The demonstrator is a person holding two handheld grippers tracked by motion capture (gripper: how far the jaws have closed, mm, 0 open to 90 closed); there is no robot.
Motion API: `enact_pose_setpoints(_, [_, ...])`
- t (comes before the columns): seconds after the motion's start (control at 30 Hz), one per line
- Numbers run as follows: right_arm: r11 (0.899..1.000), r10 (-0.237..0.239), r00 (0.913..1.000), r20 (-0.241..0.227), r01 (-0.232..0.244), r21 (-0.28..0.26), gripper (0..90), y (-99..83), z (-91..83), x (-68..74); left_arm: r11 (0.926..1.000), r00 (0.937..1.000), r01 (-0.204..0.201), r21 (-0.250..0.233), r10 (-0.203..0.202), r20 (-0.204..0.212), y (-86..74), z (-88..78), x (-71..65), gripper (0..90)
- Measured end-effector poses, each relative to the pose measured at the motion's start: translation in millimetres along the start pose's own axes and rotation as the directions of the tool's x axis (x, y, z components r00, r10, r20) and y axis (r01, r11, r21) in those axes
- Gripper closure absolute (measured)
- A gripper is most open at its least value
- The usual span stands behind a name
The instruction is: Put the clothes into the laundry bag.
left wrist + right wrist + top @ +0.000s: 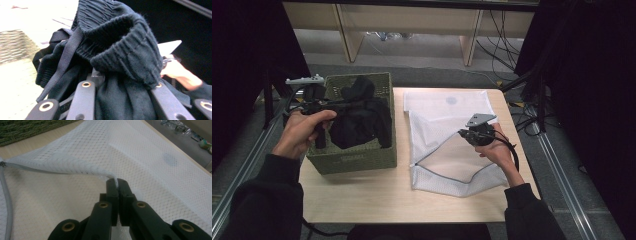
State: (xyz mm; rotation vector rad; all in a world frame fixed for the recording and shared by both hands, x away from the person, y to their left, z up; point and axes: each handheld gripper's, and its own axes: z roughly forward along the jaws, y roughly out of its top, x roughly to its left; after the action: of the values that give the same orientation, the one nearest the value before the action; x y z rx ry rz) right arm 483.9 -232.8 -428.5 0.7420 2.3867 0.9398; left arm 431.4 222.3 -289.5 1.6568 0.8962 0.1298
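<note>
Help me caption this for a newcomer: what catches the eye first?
A bundle of black clothing hangs from the left gripper above the green woven basket at the table's left. To its right lies a white mesh laundry bag, its upper layer pinched and lifted open by the right gripper.

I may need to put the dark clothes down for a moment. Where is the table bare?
Bare wood runs along the near edge of the table, in front of the green basket and the white mesh bag. A narrow strip also separates them. The bag, pinched up by the right gripper, covers the right half.
</note>
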Motion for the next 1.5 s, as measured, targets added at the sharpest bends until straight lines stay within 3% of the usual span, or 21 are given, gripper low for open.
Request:
enact_pose_setpoints(0.1, [1.000, -0.012, 0.9999, 0.003, 0.012, -0.006, 89.8, 0.5, 0.4, -1.1, 0.9998, 0.9994, -0.018, 0.001, 0.018, 0.029, 2.7, 1.7, -9.5, 70.6])
enact_pose_setpoints(0.13, [1.000, 0.008, 1.0000, 0.002, -0.008, 0.010, 89.8, 0.4, -1.3, 0.9, 0.9998, 0.9980, -0.020, -0.004, 0.020, 0.060, 5.8, 4.1, -18.2, 70.6])
enact_pose_setpoints(0.23, [1.000, -0.001, 1.0000, 0.000, 0.001, -0.006, 89.8, 1.0, -0.7, -0.5, 0.9991, 0.9938, -0.038, -0.015, 0.040, 0.104, 9.0, 9.8, -32.5, 70.6])
enact_pose_setpoints(0.3, [1.000, 0.004, 1.0000, 0.002, -0.004, -0.004, 89.8, 1.2, -0.8, -0.2, 0.9990, 0.9925, -0.041, -0.017, 0.043, 0.115, 9.3, 12.2, -37.3, 70.6])
enact_pose_setpoints(0.33, [1.000, -0.005, 1.0000, -0.001, 0.005, -0.003, 89.8, 1.1, -0.5, -0.3, 0.9988, 0.9883, -0.046, -0.016, 0.048, 0.145, 9.7, 18.3, -45.7, 70.6])
enact_pose_setpoints(0.47, [1.000, 0.000, 1.0000, -0.003, 0.000, -0.002, 89.8, 1.3, 0.0, -0.9, 0.9988, 0.9810, -0.047, -0.014, 0.049, 0.188, 9.5, 28.6, -59.0, 70.6])
enact_pose_setpoints(0.5, [1.000, 0.001, 1.0000, 0.001, -0.001, 0.000, 89.8, 1.1, -0.2, -0.4, 0.9984, 0.9748, -0.057, -0.004, 0.056, 0.216, 10.1, 36.1, -67.3, 70.6])
enact_pose_setpoints(0.6, [1.000, 0.000, 1.0000, -0.001, 0.000, -0.007, 89.8, 1.4, -0.5, -1.1, 0.9988, 0.9688, -0.048, -0.008, 0.049, 0.243, 9.5, 43.7, -75.2, 70.6])
enact_pose_setpoints(0.63, [1.000, -0.002, 1.0000, -0.003, 0.002, -0.009, 89.8, 1.9, -1.5, -2.3, 0.9988, 0.9590, -0.048, -0.004, 0.047, 0.279, 7.5, 52.9, -82.4, 70.6])
enact_pose_setpoints(0.7, [1.000, 0.000, 1.0000, 0.001, 0.000, -0.010, 89.8, 1.9, -1.7, -2.1, 0.9988, 0.9556, -0.048, 0.007, 0.044, 0.291, 6.1, 57.5, -86.7, 70.6])
enact_pose_setpoints(0.73, [1.000, 0.001, 1.0000, 0.000, -0.001, -0.018, 89.8, 2.2, -1.7, -2.2, 0.9982, 0.9460, -0.057, 0.017, 0.048, 0.320, 2.7, 67.5, -93.6, 70.6])
enact_pose_setpoints(0.8, [1.000, 0.004, 1.0000, 0.000, -0.004, -0.022, 89.8, 2.2, -2.0, -2.9, 0.9976, 0.9367, -0.062, 0.031, 0.048, 0.347, -1.9, 77.7, -99.5, 70.5])
enact_pose_setpoints(0.83, [1.000, 0.005, 1.0000, 0.002, -0.005, -0.023, 89.8, 2.2, -2.3, -3.0, 0.9976, 0.9367, -0.062, 0.031, 0.048, 0.347, -1.9, 77.7, -99.5, 70.5])
enact_pose_setpoints(0.87, [1.000, 0.001, 1.0000, -0.003, -0.001, -0.018, 89.8, 2.5, -3.4, -3.6, 0.9960, 0.9313, -0.070, 0.055, 0.046, 0.361, -6.9, 87.9, -104.0, 70.5])
enact_pose_setpoints(0.93, [1.000, -0.002, 1.0000, -0.005, 0.002, -0.020, 89.8, 2.7, -3.7, -4.0, 0.9956, 0.9306, -0.072, 0.061, 0.044, 0.363, -9.6, 92.8, -105.2, 70.5])
enact_pose_setpoints(0.97, [1.000, 0.010, 0.9999, -0.002, -0.010, -0.027, 89.8, 2.5, -4.3, -4.2, 0.9953, 0.9264, -0.059, 0.076, 0.026, 0.376, -16.0, 102.9, -106.1, 70.5])
enact_pose_setpoints(1.07, [0.999, -0.006, 1.0000, -0.003, 0.006, -0.035, 89.8, 2.7, -4.6, -5.8, 0.9939, 0.9287, -0.058, 0.094, 0.019, 0.370, -22.7, 112.5, -107.3, 70.4])
enact_pose_setpoints(1.1, [0.999, 0.002, 1.0000, -0.006, -0.002, -0.035, 89.8, 2.5, -5.7, -6.6, 0.9910, 0.9252, -0.074, 0.112, 0.026, 0.378, -29.9, 122.7, -108.0, 70.4])
enact_pose_setpoints(1.33, [0.999, 0.024, 0.9997, -0.006, -0.025, -0.040, 89.8, 2.3, -7.4, -7.4, 0.9835, 0.9249, -0.065, 0.169, -0.004, 0.380, -57.6, 155.5, -104.2, 70.3])
enact_pose_setpoints(1.47, [0.998, 0.029, 0.9994, -0.017, -0.030, -0.051, 89.8, 2.8, -9.3, -8.1, 0.9783, 0.9286, -0.052, 0.201, -0.026, 0.370, -74.4, 173.7, -100.2, 70.0])
enact_pose_setpoints(1.5, [0.998, 0.022, 0.9996, -0.015, -0.023, -0.059, 89.9, 2.7, -9.1, -8.5, 0.9727, 0.9358, -0.091, 0.214, 0.010, 0.352, -81.4, 181.7, -100.0, 69.9])
